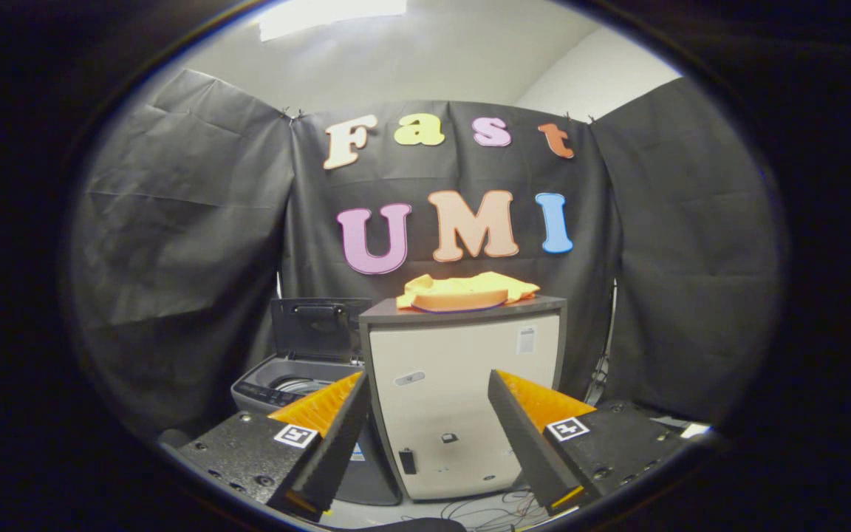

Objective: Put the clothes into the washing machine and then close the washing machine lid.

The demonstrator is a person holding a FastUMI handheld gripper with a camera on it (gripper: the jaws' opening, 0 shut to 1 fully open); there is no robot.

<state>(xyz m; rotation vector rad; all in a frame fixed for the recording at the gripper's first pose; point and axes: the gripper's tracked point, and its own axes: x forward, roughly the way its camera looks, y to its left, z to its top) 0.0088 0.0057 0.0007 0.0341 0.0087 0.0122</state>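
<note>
Gripper camera faces the cabinet (462,399) from nearby, low.

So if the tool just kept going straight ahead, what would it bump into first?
Probably the pale front of the small cabinet, which sits right between and beyond the open tool's fingers. Nothing stands in between, though depth is hard to judge. The yellow clothes lie higher up on top, and the washing machine is off to the side.

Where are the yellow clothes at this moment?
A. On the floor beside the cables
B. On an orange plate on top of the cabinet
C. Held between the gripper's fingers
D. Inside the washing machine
B: the clothes lie on the plate atop the cabinet, well beyond the open gripper, while the washer stands with its lid up.
</note>
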